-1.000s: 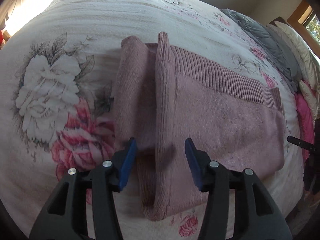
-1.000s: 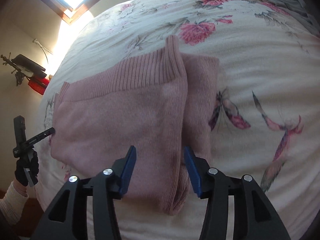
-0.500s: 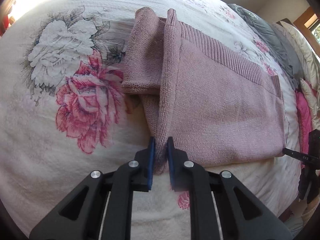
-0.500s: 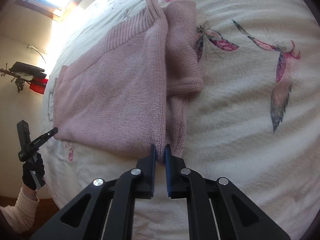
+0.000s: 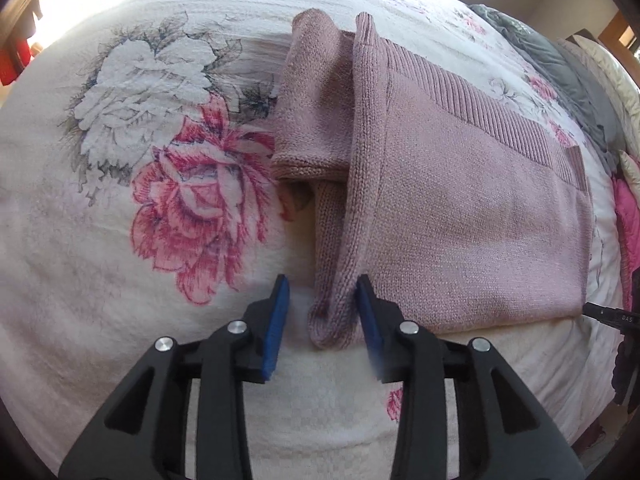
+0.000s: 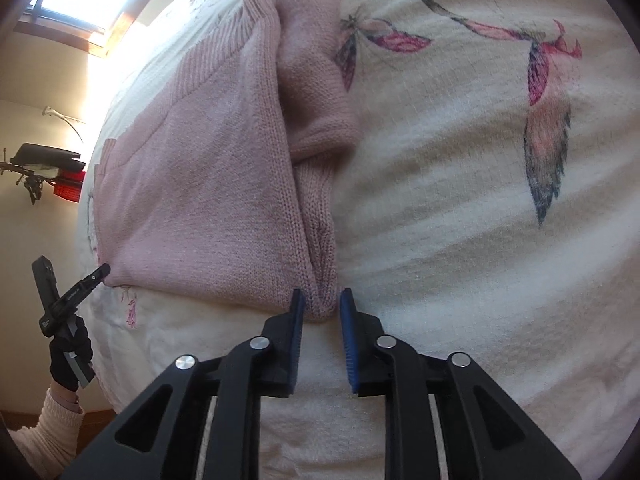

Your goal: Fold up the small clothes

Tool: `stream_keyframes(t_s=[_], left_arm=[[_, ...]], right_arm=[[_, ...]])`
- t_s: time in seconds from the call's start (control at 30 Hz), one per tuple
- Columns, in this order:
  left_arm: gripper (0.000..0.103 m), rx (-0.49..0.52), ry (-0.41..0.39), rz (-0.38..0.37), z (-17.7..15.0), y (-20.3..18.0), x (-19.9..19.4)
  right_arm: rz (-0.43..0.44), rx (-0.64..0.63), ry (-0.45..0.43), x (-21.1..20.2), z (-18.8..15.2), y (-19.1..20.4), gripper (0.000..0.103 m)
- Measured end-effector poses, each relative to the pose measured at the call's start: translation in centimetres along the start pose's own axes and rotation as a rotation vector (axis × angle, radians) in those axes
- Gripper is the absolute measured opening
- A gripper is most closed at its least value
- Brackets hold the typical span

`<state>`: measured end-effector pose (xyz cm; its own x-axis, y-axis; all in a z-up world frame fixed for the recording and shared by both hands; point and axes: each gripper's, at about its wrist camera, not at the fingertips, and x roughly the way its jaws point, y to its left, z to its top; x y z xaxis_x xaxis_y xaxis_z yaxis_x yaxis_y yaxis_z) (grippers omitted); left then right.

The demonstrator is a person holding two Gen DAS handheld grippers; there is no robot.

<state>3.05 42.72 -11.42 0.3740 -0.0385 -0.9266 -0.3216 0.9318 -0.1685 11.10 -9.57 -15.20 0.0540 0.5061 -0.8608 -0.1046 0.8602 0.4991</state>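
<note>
Both pairs of fingers, clamped on the knit half a second ago, now stand apart. Left gripper (image 5: 322,322) straddles one near corner of the pink sweater (image 5: 460,208), right gripper (image 6: 322,326) the other, fabric loose between. Sweater lies folded flat on the floral bedspread (image 5: 120,240), sleeve (image 6: 320,92) tucked alongside; release likely lets the fold settle.

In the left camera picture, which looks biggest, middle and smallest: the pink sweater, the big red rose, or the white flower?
1. Pink sweater
2. Red rose
3. White flower, though it sits farther from the camera, so that gap is unsure.
</note>
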Motion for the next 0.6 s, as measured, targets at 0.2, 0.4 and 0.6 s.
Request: stream_keyframes(t_s=[0.2,0.4,0.6], left_arm=[[0.037,0.115,-0.209,0.033,2.1,-5.0,-4.7],[0.037,0.136,-0.131,-0.178,5.6,-12.1,-0.1],[0.037,0.151,-0.072,-0.213,6.8,-16.3,4.6]], right_arm=[[0.053,-0.02,-0.097,-3.6,2.7,0.9,0.067],[0.073,0.029,-0.05,-1.2,6.2,-0.6,0.072],[0.164,0.096,-0.033,1.0,8.0,-2.5,0.076]])
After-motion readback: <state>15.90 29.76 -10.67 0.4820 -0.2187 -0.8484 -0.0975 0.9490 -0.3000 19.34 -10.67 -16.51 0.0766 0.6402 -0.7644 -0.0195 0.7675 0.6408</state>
